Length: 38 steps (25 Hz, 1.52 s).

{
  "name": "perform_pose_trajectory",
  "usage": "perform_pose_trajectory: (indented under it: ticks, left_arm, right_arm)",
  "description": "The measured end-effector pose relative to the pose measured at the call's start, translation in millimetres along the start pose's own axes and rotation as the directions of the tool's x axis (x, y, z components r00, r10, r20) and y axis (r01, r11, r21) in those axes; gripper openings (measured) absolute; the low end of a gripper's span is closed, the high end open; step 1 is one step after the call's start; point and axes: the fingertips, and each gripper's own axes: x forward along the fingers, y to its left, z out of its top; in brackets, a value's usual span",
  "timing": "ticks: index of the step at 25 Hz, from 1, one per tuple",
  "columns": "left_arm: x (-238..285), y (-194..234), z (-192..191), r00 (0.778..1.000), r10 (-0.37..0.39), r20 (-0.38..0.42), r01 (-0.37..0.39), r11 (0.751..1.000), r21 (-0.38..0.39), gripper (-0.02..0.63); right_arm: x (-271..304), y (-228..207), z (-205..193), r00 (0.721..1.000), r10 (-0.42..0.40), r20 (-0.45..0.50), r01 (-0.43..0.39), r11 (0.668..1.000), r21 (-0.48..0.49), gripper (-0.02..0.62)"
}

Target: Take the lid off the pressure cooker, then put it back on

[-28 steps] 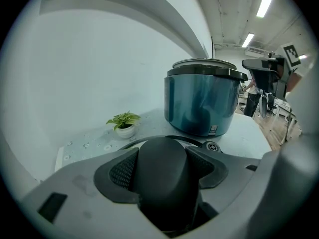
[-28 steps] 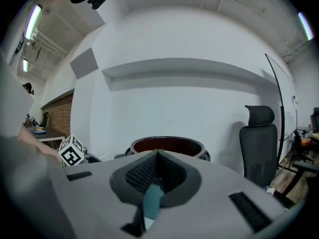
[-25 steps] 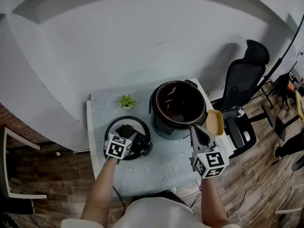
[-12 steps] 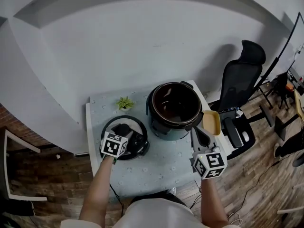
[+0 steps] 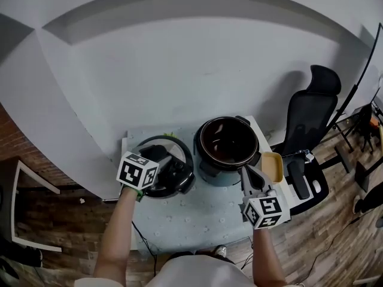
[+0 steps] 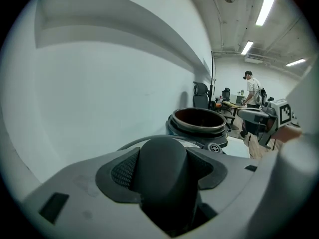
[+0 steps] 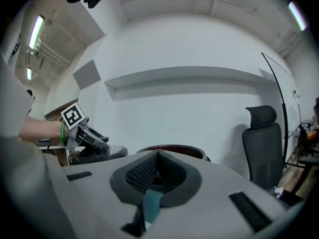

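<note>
At the near edge of the table (image 5: 191,220), a broad stretch of pale patterned cloth is being left bare between the person's two arms, and this is the widest free room in the head view.

To the right, the right gripper (image 7: 156,157) is being held with its jaws drawn together, tips meeting and nothing between them. In the head view this right gripper (image 5: 250,173) is being kept close to the table's right edge, in front of and just right of the pressure cooker (image 5: 215,171), with a tan container (image 5: 271,166) lying just beyond its tips at that edge.

To the left, the left gripper (image 6: 164,167) is being kept clamped on the lid's handle (image 6: 167,151), the dark knob filling the gap between both pads. The lid (image 5: 179,160) is being held off the cooker and to its left, over the table's back left part. Its right rim is being carried just beside the cooker's wall; whether the two are touching cannot be told.

Farther back, the pressure cooker (image 6: 199,121) is being left uncovered, its dark inside showing. Past the table's right edge, the floor is being taken up by an office chair (image 5: 308,118), and the table's far edge is being closed off by a plain wall (image 5: 179,70).
</note>
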Motion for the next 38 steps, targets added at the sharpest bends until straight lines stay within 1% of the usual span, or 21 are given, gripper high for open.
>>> perform_pose_trajectory:
  ticks: [4, 8, 13, 17, 22, 29, 32, 38]
  left_arm:
    - [-16.3, -4.7, 37.6, 0.999, -0.033, 0.027, 0.032, 0.999, 0.035, 0.278]
    - [-18.4, -13.8, 70.7, 0.997, -0.049, 0.060, 0.046, 0.997, 0.058, 0.278]
    - [1.7, -32.0, 96.4, 0.993, -0.087, 0.078, 0.082, 0.994, 0.070, 0.278]
    - [29.2, -53.6, 113.0, 0.986, -0.147, 0.080, 0.141, 0.987, 0.081, 0.278]
    - [62.2, -82.2, 128.7, 0.974, -0.219, 0.058, 0.210, 0.969, 0.133, 0.278]
    - [101.6, -119.2, 150.7, 0.952, -0.306, 0.019, 0.295, 0.931, 0.214, 0.278]
    - [117.1, -132.0, 155.3, 0.941, -0.337, 0.008, 0.326, 0.916, 0.233, 0.278]
    - [136.2, -151.4, 163.7, 0.927, -0.374, -0.015, 0.364, 0.891, 0.272, 0.278]
  right_arm:
    - [1.5, 2.9, 6.9, 1.000, 0.014, 0.021, -0.014, 1.000, 0.001, 0.000]
    - [-1.2, 1.2, 10.1, 0.999, 0.014, 0.030, -0.014, 1.000, 0.001, 0.000]
    - [-12.1, -7.2, 13.3, 0.999, -0.014, 0.038, 0.014, 1.000, -0.006, 0.000]
    - [-24.0, -23.7, 13.8, 0.998, -0.053, 0.039, 0.054, 0.999, -0.009, 0.000]
    - [-41.1, -39.1, 10.4, 0.994, -0.102, 0.028, 0.103, 0.995, -0.013, 0.000]
    - [-61.0, -58.0, 7.0, 0.984, -0.179, 0.013, 0.179, 0.984, -0.025, 0.000]
    - [-66.0, -64.5, 4.7, 0.978, -0.208, 0.005, 0.208, 0.977, -0.038, 0.000]
    - [-76.5, -76.6, 4.7, 0.966, -0.257, 0.003, 0.257, 0.966, -0.043, 0.000]
